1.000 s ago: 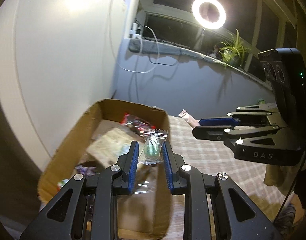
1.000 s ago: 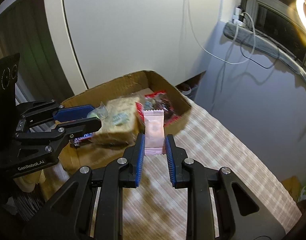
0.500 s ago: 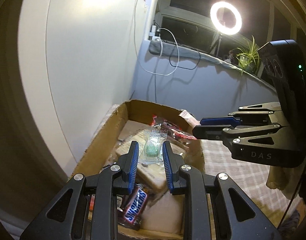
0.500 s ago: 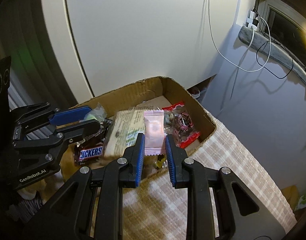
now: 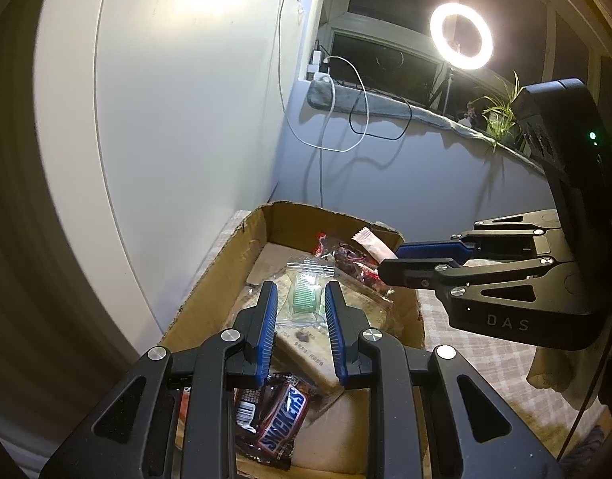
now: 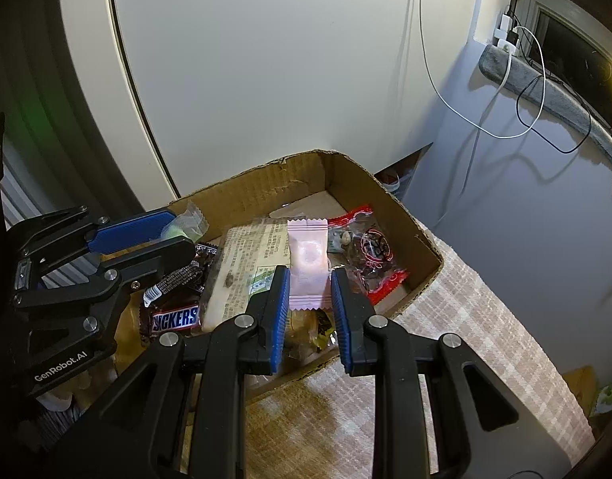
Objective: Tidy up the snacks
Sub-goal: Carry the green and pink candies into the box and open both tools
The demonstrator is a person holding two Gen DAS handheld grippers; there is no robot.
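A: Lower left, the left gripper (image 5: pixel 301 305) is clamped on a green candy (image 5: pixel 304 298) in a clear wrapper, over the cardboard box (image 5: pixel 210 291). Why?

B: Probably to drop it in. At center right, the right gripper (image 6: pixel 307 293) pinches a pink candy packet (image 6: pixel 308 263) above the same box.

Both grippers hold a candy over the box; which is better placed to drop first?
Probably left: the left gripper holds the green candy well inside the cardboard box; the right gripper's pink candy hangs nearer the rim.

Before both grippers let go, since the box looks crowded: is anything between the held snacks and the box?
Nothing visible blocks the drop. The green candy and pink packet hang over the open cardboard box; they would land on snacks already inside.
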